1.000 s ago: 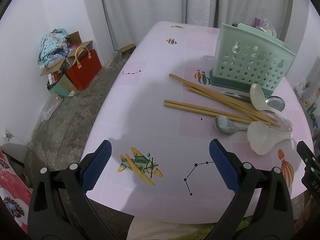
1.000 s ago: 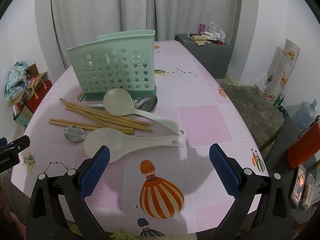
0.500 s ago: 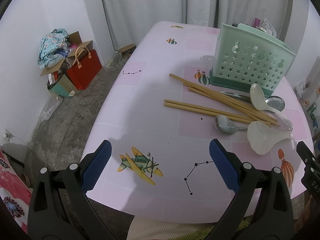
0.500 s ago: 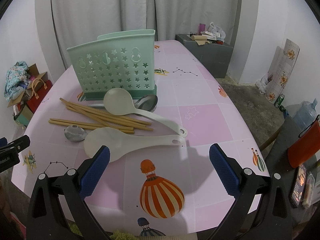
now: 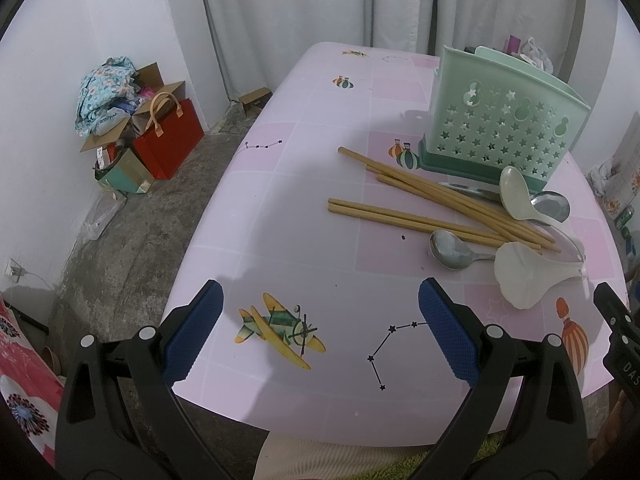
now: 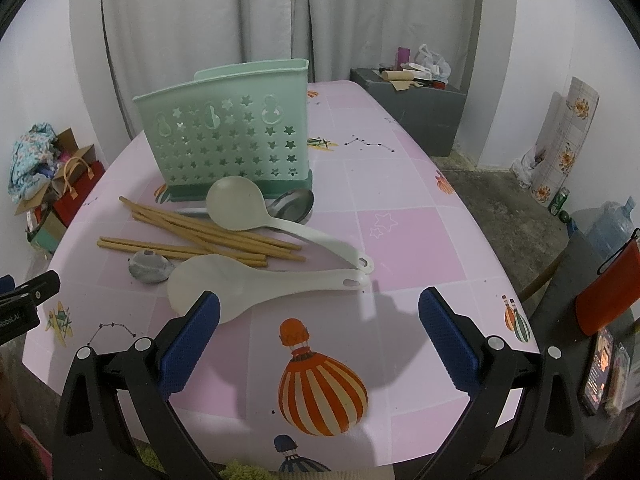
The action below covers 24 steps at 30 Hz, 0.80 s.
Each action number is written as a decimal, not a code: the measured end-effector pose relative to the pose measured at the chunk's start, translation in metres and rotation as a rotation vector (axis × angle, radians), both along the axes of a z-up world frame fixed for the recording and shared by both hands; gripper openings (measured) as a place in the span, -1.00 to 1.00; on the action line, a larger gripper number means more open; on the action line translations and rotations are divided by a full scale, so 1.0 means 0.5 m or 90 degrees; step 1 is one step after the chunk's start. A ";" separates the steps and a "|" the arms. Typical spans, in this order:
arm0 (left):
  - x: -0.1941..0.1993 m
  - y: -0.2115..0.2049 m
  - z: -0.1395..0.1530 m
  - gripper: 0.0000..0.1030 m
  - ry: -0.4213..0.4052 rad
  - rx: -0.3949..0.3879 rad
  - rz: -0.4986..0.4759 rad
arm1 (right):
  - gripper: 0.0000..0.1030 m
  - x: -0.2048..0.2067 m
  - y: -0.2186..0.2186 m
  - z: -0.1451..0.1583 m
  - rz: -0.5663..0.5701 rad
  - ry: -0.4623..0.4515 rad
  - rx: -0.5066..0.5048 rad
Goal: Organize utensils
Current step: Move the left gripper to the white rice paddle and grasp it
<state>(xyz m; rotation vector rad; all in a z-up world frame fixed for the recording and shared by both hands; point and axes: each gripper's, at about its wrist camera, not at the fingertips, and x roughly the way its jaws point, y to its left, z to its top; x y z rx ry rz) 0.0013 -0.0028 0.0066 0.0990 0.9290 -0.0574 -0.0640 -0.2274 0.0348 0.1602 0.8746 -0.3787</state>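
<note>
A mint green perforated utensil holder (image 5: pixel 500 128) (image 6: pixel 232 140) stands upright on the pink table (image 5: pixel 304 216) (image 6: pixel 400 240). In front of it lie several wooden chopsticks (image 5: pixel 420 216) (image 6: pixel 192 236), a white ladle (image 5: pixel 516 196) (image 6: pixel 244 208), a white rice paddle (image 5: pixel 524 276) (image 6: pixel 240 284), a small metal spoon (image 5: pixel 450 248) (image 6: pixel 150 266) and a larger metal spoon (image 5: pixel 554 206) (image 6: pixel 294 204). My left gripper (image 5: pixel 320 330) is open above the near table edge, left of the pile. My right gripper (image 6: pixel 320 330) is open just in front of the rice paddle, holding nothing.
A red bag (image 5: pixel 168 136) and cardboard boxes with clothes (image 5: pixel 108 96) sit on the floor to the left. A dark cabinet (image 6: pixel 416 104) with clutter stands behind the table. A water jug (image 6: pixel 612 228) and a red pouch (image 6: pixel 608 292) are to the right.
</note>
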 end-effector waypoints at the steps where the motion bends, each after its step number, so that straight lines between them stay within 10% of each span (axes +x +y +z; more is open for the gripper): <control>1: 0.001 -0.002 0.002 0.83 -0.002 0.001 0.000 | 0.88 0.001 0.000 -0.001 0.000 0.000 -0.001; 15: 0.034 -0.028 0.011 0.84 -0.055 -0.001 -0.055 | 0.88 -0.003 -0.034 0.002 -0.016 -0.037 -0.036; 24: 0.053 -0.036 -0.021 0.84 -0.051 -0.150 -0.183 | 0.88 0.013 -0.036 -0.038 0.016 -0.023 -0.027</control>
